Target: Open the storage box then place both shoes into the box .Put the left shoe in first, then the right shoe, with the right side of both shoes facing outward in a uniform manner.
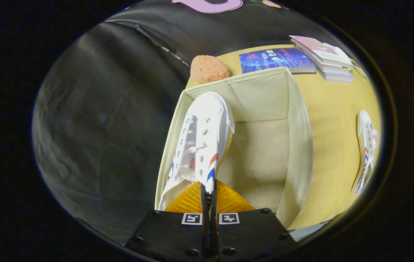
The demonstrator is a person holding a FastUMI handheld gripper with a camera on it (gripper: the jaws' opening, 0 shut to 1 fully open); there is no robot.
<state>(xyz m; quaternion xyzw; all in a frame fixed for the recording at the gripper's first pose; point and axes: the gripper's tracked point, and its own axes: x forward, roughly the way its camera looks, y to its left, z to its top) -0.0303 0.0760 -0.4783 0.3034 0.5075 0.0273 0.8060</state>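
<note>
Here the gripper (208,194) is closed on the heel rim of a white canvas shoe (203,142), both fingers pinching the thin collar edge just above the red and blue side stripes. The shoe hangs toe-forward inside the open cream fabric storage box (298,145), leaning against its left wall, with bare floor beside it for the second one. To finish this step well, I would lower it until the sole rests flat, keep it tight to that wall, and only then let go, so it does not tip over. A red mark on the tongue is too blurred to read. Beyond the box, on the yellow counter (334,109), the other shoe (365,153) lies well apart to the right; further off sit an orange sponge (209,68), a blue book (276,60) whose cover writing is illegible, and a stack of books (325,58)
</note>
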